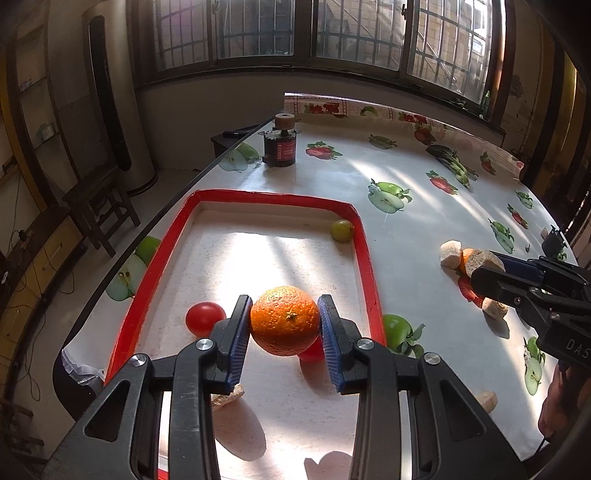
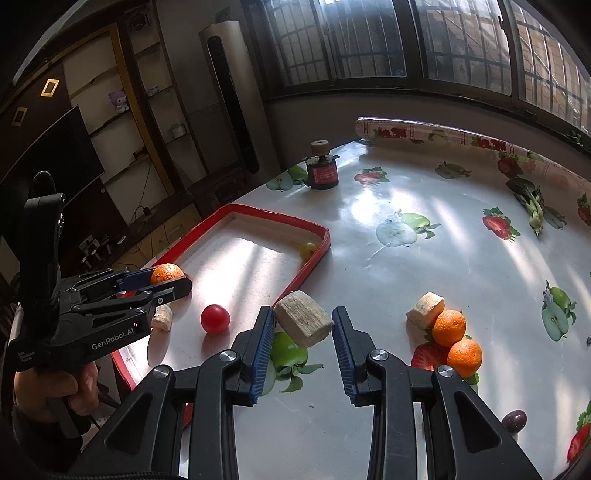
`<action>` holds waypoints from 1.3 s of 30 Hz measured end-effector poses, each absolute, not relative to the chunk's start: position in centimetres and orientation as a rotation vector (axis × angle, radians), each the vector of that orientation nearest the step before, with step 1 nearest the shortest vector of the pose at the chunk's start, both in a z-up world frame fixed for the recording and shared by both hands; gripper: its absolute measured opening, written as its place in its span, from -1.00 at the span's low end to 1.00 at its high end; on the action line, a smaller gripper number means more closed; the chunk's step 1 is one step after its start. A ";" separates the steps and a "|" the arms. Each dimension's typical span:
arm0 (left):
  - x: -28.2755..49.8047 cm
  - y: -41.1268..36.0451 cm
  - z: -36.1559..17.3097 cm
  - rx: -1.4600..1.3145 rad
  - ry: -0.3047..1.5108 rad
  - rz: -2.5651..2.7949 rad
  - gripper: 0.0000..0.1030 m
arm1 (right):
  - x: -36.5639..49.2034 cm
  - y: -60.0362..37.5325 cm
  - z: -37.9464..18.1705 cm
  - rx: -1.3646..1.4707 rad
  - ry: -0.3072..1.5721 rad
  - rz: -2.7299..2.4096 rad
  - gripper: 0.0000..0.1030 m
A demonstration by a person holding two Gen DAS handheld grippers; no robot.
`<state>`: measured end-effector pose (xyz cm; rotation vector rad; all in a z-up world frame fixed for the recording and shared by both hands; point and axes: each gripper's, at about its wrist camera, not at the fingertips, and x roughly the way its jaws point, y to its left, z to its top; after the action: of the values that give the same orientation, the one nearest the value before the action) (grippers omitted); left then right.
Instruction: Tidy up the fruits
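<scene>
— What does the left wrist camera show?
— The left gripper clenches an orange above the red-rimmed tray. A red tomato lies just left of it in the tray; a green grape sits in the far corner.

— And the right wrist camera?
— The right gripper pinches a pale cut chunk over the tablecloth — just outside the tray's rim. Two oranges touch each other to its right, beside another pale chunk.

home living room | TV | shelves | barred windows
</scene>
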<state>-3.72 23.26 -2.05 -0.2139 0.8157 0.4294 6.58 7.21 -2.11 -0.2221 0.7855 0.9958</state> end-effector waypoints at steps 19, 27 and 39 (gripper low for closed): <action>-2.2 31.0 -2.6 -0.313 0.844 0.490 -0.34 | 7.5 15.6 -3.1 -0.253 0.839 1.106 -0.37; -0.4 32.6 -4.7 -0.344 0.905 0.493 -0.34 | 8.2 20.1 -6.3 -0.333 0.905 1.119 -0.36; 0.6 32.8 -7.2 -0.341 0.996 0.503 -0.34 | 8.3 22.4 -8.9 -0.415 0.937 1.110 -0.35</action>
<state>0.65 32.82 -7.16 -0.3405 0.9958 0.5028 8.27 22.36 -8.88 -0.4151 0.9371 1.1097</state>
